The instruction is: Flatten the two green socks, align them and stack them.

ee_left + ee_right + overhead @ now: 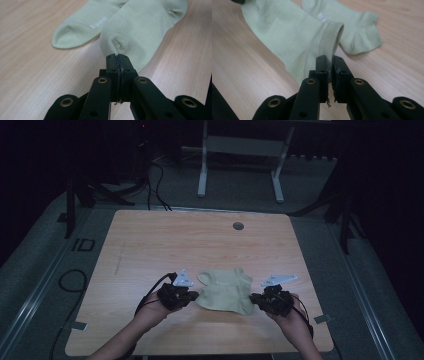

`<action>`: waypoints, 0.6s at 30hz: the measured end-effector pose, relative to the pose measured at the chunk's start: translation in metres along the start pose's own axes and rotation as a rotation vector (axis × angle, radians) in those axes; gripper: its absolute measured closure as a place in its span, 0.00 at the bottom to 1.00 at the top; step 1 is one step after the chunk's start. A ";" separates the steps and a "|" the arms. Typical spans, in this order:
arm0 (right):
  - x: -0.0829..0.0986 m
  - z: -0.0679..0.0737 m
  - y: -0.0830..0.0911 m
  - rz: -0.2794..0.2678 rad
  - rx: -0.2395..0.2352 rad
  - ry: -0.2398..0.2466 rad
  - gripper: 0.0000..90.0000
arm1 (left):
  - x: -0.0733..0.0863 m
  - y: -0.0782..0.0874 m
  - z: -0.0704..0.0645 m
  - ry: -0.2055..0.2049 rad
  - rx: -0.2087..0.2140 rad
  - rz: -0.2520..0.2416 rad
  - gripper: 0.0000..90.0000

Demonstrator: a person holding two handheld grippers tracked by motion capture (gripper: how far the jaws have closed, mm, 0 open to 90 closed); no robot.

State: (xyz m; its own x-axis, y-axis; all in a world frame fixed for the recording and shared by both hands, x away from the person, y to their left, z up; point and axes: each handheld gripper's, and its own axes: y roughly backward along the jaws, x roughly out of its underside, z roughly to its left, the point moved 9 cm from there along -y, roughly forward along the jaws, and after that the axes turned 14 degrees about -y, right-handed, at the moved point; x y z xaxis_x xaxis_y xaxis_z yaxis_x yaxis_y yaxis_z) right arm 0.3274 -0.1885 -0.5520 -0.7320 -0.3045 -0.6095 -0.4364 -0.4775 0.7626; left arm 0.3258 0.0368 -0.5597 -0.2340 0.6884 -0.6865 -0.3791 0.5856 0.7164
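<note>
Now a pale green sock (226, 291) is lying on the wooden table (150, 245), near the person's edge, stretched between the two hand-held grippers. In the high view the left gripper (192, 294) is sitting at the sock's left end and the right gripper (256, 297) at its right end, each one touching the fabric, with the person's hands coming in from below.

Seen from the left gripper view, the left gripper (117, 57) is clenching its jaws tight on the sock's toe end (140, 32); the cloth is puckering just above the pinch. A second pale green sock (82, 27) is lying flat beyond it, partly tucked under the gripped one, with small white lettering on it.

Seen from the right gripper view, the right gripper (330, 60) is grasping the ribbed cuff (332, 35) of the sock, the band standing up between the jaws, which are pressing on it with a narrow slit left between them. The other sock (354, 30) is lying just behind the cuff on the tabletop.
</note>
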 end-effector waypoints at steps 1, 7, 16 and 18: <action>-0.003 0.000 0.002 -0.005 -0.003 -0.007 0.93 | -0.002 0.002 0.001 0.004 0.002 -0.005 0.98; -0.018 -0.002 0.011 -0.034 -0.011 -0.008 0.93 | -0.012 0.009 0.009 -0.011 0.002 -0.010 0.98; -0.044 -0.009 0.019 -0.047 0.002 -0.003 0.93 | -0.030 0.016 0.029 0.004 0.000 -0.031 0.98; -0.051 -0.011 0.019 -0.041 0.004 -0.005 0.93 | -0.034 0.018 0.036 0.011 -0.008 -0.030 0.98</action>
State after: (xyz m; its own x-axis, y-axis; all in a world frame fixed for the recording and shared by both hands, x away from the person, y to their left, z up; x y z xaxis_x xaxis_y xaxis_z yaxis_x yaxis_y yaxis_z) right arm 0.3621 -0.1912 -0.5092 -0.7159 -0.2804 -0.6395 -0.4687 -0.4859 0.7378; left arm 0.3592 0.0394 -0.5195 -0.2322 0.6661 -0.7088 -0.3936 0.6020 0.6947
